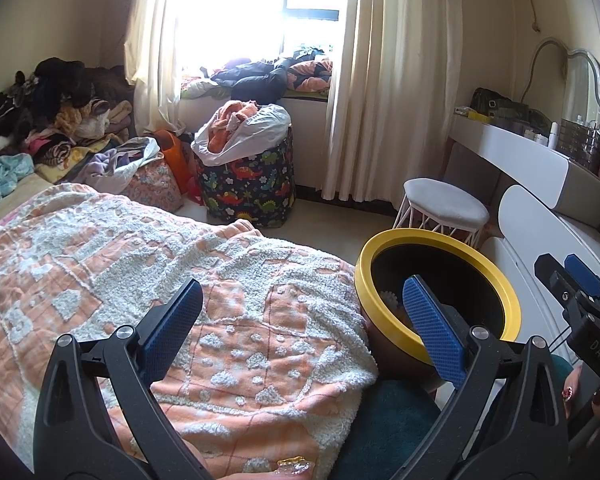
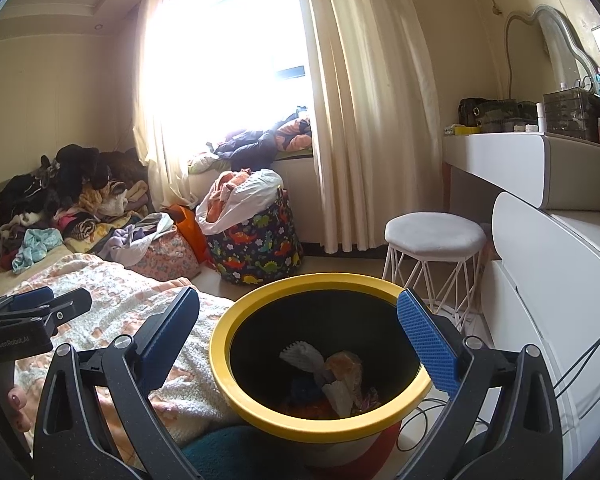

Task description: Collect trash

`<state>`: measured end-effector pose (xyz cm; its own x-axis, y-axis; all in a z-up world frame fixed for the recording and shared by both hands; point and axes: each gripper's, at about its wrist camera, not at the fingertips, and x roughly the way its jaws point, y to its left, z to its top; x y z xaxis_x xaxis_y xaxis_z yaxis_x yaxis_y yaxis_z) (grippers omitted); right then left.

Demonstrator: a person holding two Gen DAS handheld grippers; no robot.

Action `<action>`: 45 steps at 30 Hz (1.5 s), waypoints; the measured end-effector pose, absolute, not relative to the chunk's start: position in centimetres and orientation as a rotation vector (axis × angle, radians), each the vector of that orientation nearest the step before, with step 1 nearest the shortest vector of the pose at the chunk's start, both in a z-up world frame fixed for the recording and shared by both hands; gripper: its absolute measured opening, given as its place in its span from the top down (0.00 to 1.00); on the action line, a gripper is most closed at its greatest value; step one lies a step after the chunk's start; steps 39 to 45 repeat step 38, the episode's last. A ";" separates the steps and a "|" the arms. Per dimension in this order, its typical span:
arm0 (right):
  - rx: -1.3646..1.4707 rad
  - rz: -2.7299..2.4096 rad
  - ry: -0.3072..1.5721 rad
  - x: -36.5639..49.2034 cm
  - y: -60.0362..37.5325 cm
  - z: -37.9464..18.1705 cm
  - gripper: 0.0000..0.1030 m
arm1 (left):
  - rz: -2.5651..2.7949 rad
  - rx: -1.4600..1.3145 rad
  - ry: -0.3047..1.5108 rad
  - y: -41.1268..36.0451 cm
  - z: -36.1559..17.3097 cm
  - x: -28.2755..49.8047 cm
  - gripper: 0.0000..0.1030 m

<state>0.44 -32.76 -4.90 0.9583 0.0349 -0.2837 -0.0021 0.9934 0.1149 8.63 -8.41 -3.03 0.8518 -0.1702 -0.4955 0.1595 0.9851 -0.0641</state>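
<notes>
Right tool [image 2: 298, 334] and left tool [image 1: 302, 322], both released, over yellow-rimmed bin [image 2: 260, 400] of crumpled trash [image 2: 340, 372] beside bed [image 1: 140, 248].

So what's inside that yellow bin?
Crumpled white paper and tan wrappers lie in the bin. Whatever is beneath them, and the near floor, is hidden.

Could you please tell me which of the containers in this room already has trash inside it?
The yellow-rimmed bin directly ahead of the right tool; crumpled wrappers lie at its bottom, whereas the dinosaur-print basket holds clothes.
</notes>
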 end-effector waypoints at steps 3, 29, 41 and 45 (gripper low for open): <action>0.114 0.021 0.293 0.5 -32.8 -4.9 0.06 | -0.173 -0.022 0.523 -8.4 -3.0 8.6 0.11; 0.057 0.239 0.309 2.1 -27.5 -1.6 0.06 | -0.053 -0.092 0.570 -3.8 -3.3 8.9 0.11; -0.106 0.845 0.670 7.8 -2.1 -3.6 0.06 | 0.632 -0.222 0.711 18.2 -6.5 4.5 0.11; -0.106 0.845 0.670 7.8 -2.1 -3.6 0.06 | 0.632 -0.222 0.711 18.2 -6.5 4.5 0.11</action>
